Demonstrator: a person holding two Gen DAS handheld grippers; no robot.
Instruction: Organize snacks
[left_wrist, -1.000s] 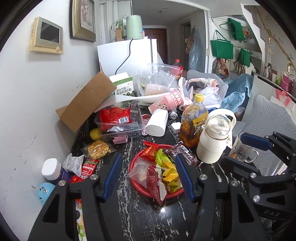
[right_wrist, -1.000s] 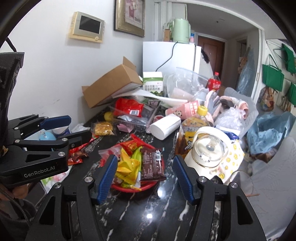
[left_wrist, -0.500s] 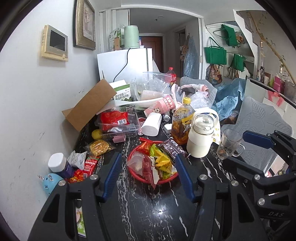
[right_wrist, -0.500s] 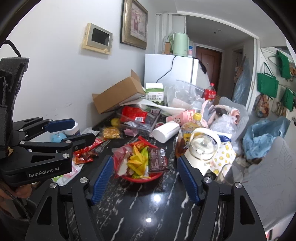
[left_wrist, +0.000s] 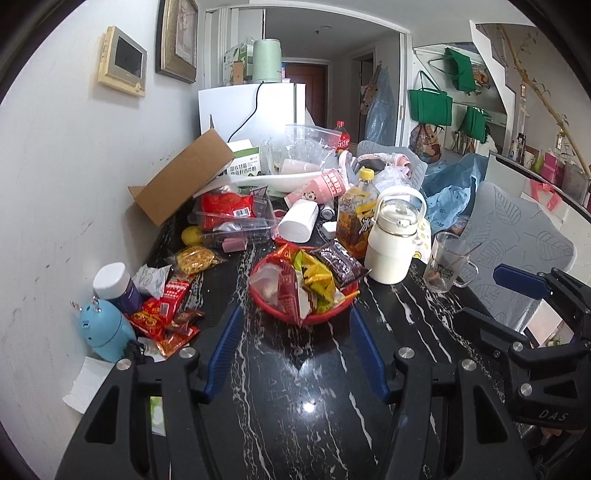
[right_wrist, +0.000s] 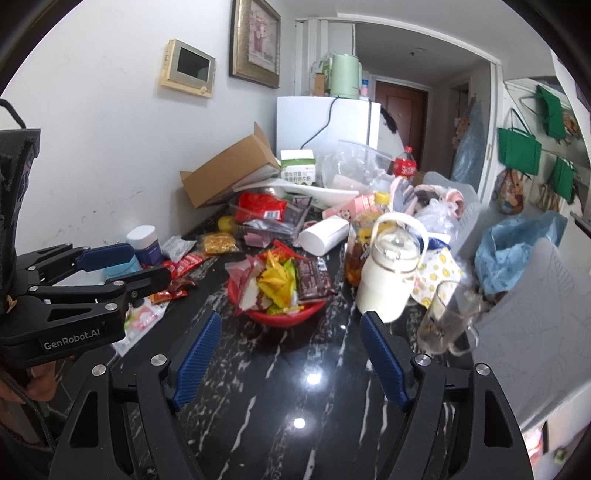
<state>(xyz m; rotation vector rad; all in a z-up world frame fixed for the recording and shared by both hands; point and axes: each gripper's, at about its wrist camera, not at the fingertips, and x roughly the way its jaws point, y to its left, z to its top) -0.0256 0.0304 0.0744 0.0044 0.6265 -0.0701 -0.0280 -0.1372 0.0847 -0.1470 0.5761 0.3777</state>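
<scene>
A: Going left to right, what needs handling?

B: Loose red sachets (left_wrist: 168, 310) lie at nine o'clock of the red bowl (left_wrist: 317, 317). They look light, crinkly and slippery, so pinch a sealed edge.

A: And the bowl itself?

B: It sits mid-table and is heaped with soft packets. The chocolate bar wrapper (left_wrist: 340, 260) overhangs its two o'clock rim and should be taken by its end.

A: Jaws?

B: Left gripper (left_wrist: 295, 350) is parted and empty. Right gripper (right_wrist: 291, 354) has just been opening, with nothing between its jaws.

Glossy black marble-look table (left_wrist: 295, 369); beside the red plastic bowl (left_wrist: 317, 317), a clear glass mug (left_wrist: 443, 264); behind it, a matt cardboard box (left_wrist: 181, 181).
</scene>
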